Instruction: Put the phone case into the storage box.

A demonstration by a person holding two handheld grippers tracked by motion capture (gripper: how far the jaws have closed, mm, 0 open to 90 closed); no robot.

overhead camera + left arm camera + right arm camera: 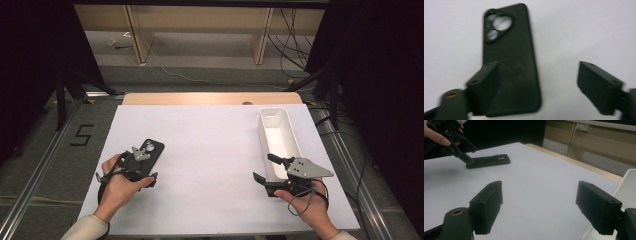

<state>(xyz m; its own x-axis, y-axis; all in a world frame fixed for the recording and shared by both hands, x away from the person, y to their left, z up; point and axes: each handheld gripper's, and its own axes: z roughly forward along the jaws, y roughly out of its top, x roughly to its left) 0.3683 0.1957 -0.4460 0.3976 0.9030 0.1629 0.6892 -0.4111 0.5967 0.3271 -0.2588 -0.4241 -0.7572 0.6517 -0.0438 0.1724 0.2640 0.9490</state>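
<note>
A black phone case point(154, 148) lies flat on the white table cover, camera cut-outs at its far end. My left gripper point(145, 164) hovers over its near end, open. In the left gripper view one jaw stands above the case point(509, 57) and the other over bare cover to its right; the pads do not press on it. My right gripper point(263, 168) is open and empty at the near end of a white bin point(280, 135). From the right gripper view the case point(489, 161) lies far left, with the left gripper point(470, 153) at its end.
The white cover point(210, 165) spans the table, with a wooden strip point(210, 98) along the far edge. The long narrow bin point(627, 187) sits at the right side and looks empty. Metal rails run along both table sides; cables lie on the floor beyond.
</note>
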